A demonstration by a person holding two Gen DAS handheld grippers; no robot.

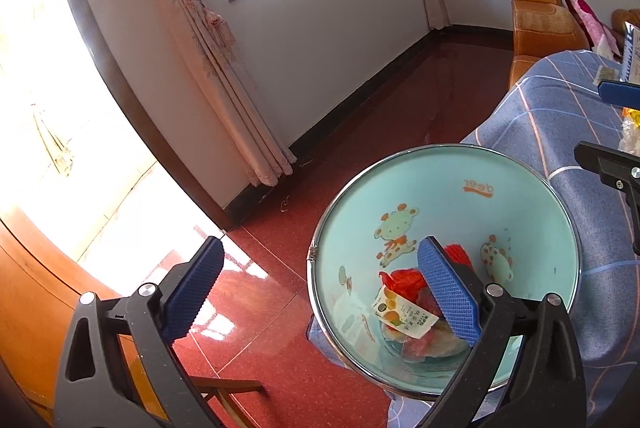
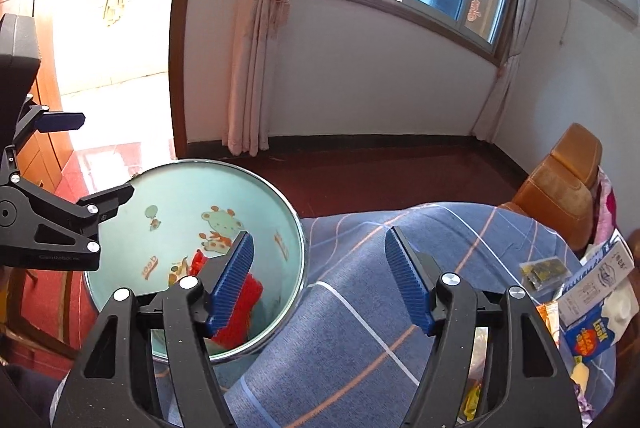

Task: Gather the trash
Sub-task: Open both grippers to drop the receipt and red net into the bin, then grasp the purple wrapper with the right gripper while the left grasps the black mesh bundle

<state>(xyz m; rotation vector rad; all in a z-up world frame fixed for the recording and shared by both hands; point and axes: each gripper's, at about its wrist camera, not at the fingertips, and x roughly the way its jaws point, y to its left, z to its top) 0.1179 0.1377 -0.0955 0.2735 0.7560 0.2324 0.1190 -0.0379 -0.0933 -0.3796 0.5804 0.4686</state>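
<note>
Bin [image 1: 520, 203] beside clothed table [image 2: 360, 308], on red floor | trash [image 1: 408, 308] inside bin at bottom: red wrappers, labelled packet | left gripper [image 1: 320, 292] over bin's rim, fingers wide, nothing between | right gripper [image 2: 320, 280] above bin's table-side edge, fingers apart, empty | more packets [image 2: 592, 316] on table, far from bin

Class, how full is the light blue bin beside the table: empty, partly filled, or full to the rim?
Partly filled. The bin holds red wrappers and a printed packet at its bottom, while its cartoon-printed inner wall shows bare above them.
</note>
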